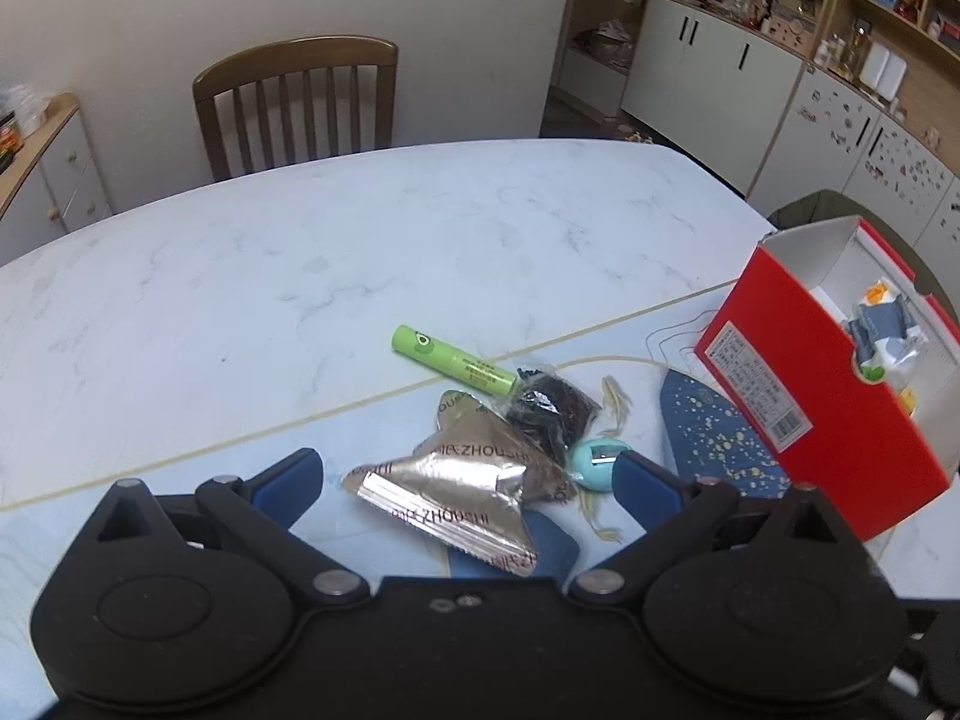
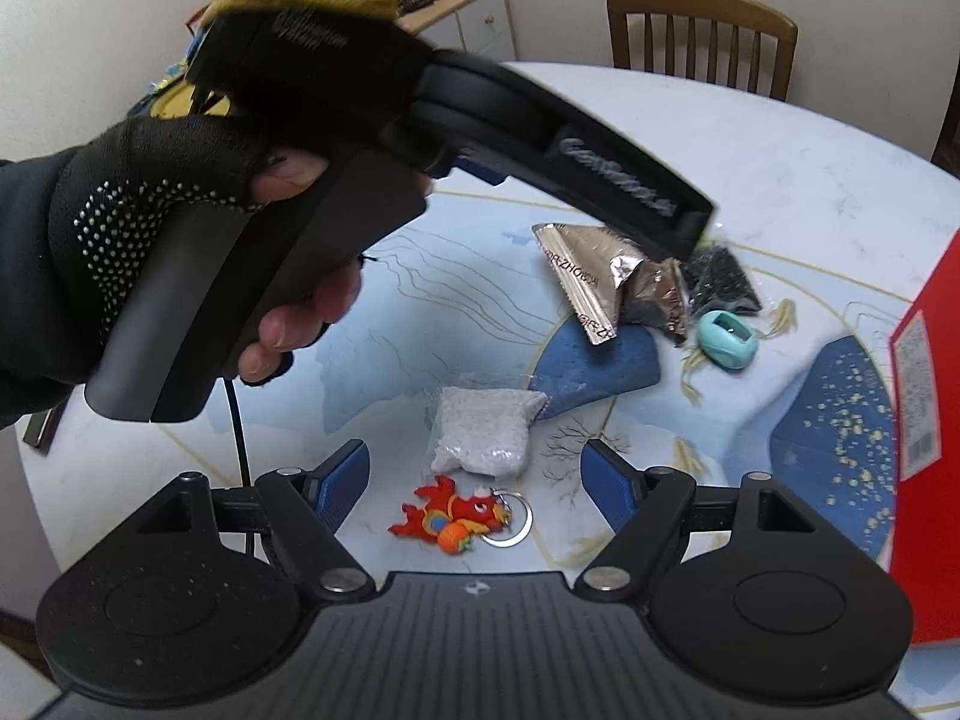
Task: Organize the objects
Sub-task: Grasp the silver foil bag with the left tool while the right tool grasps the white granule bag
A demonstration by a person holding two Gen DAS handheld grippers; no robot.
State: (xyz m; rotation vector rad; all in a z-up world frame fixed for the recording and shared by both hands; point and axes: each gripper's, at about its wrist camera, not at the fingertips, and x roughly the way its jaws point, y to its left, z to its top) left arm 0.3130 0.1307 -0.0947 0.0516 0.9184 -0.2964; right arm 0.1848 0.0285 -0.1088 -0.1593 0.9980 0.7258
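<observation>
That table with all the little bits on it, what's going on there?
A person is tidying small items with a handheld gripper in each hand. The left gripper is open around a silver foil packet; the right gripper is open above a white bag and a red dragon keychain. Neither holds anything. A green tube, a dark packet and a teal egg-shaped thing lie loose; the red box already holds some packets.

Red box (image 2: pixel 927 420) (right side) cut off
</observation>
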